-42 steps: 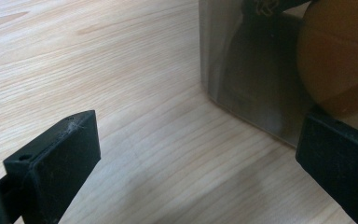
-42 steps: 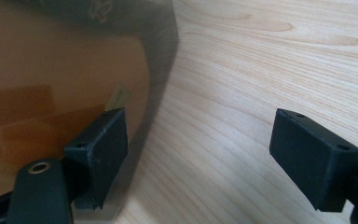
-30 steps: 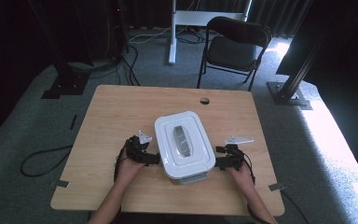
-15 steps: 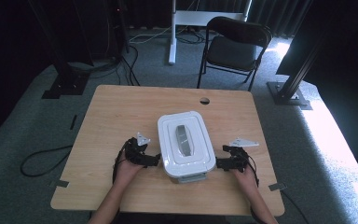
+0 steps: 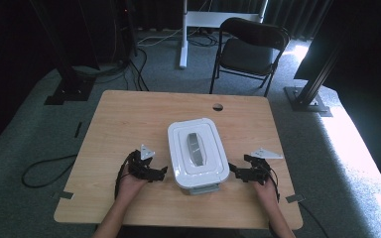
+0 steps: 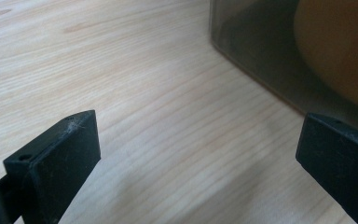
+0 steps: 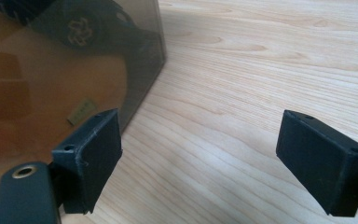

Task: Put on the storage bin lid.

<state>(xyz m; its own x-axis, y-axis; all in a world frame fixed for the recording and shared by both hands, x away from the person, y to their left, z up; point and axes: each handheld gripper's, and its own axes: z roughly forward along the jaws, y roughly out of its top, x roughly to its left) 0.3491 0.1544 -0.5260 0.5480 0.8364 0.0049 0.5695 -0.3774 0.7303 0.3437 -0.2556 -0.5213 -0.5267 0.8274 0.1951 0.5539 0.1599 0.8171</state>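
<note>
The lidded container (image 5: 197,153) stands on the bench (image 5: 129,114) between the two hand-held grippers, its white lid on. Through its smoky wall, blurred orange-brown contents show, unidentifiable. The left hand-held gripper (image 5: 159,172) and right hand-held gripper (image 5: 234,172) flank it, jaws wide apart, gripping nothing.

Both forearms come up from the bottom edge of the high view, one hand on each gripper. The left gripper (image 5: 162,172) sits lower left of centre, pointing right, and in its own view the two black jaws stand wide apart with nothing between them. The right gripper (image 5: 232,171) is lower right of centre, pointing left; its jaws have just been opening and are spread wide, gripping nothing.
</note>
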